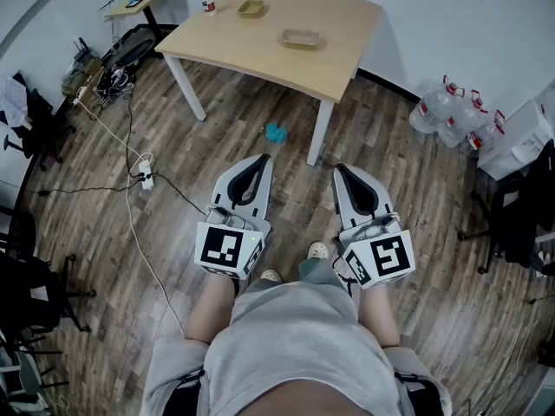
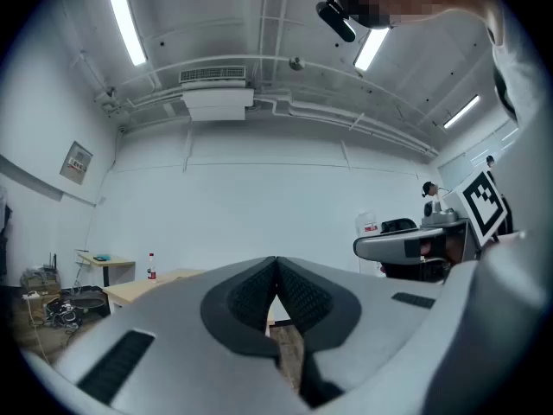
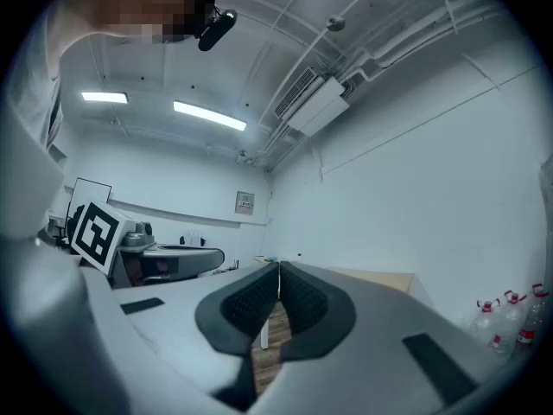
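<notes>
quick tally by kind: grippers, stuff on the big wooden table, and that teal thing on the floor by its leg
grippers: 2, left gripper and right gripper, both shut and empty
shallow tan dishes: 2, near dish and far dish
bottles: 1, red-capped bottle
teal things: 1, teal object on the floor
total: 6

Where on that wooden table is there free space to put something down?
On the table, the near half in front of the tan tray is bare, also the right corner. Crowded at far left: small dish and bottle.
</notes>
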Tool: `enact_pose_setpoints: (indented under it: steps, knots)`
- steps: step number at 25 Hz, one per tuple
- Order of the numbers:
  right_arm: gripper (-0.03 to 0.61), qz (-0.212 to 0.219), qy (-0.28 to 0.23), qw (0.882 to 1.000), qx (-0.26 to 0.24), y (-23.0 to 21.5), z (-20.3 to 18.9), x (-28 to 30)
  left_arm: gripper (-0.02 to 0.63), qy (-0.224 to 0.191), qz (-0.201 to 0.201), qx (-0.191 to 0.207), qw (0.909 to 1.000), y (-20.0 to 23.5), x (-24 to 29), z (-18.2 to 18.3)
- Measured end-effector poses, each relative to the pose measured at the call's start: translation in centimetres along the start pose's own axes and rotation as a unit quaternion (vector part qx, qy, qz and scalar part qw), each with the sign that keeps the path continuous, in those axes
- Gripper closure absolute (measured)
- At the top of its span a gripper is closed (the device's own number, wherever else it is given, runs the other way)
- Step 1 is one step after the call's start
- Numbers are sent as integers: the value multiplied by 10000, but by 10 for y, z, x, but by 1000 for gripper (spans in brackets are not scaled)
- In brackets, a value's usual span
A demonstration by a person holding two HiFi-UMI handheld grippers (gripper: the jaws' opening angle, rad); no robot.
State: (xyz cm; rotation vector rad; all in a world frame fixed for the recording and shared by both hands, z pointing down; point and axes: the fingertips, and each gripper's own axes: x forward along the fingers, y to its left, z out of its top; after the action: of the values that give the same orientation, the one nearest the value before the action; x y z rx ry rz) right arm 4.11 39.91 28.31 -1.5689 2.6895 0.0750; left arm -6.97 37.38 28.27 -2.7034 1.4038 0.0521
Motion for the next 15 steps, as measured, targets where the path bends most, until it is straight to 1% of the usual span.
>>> enact_pose_setpoints:
  steps: [4,15]
  knots:
    - [566,-37,-6,10000,-7,12,1,-3,598,-10,-68,14,10000,1,-12,0]
    - [566,-175,52,9998,-13,29,0,-10,598,-6,-196,-59,9998,3,-28,-1]
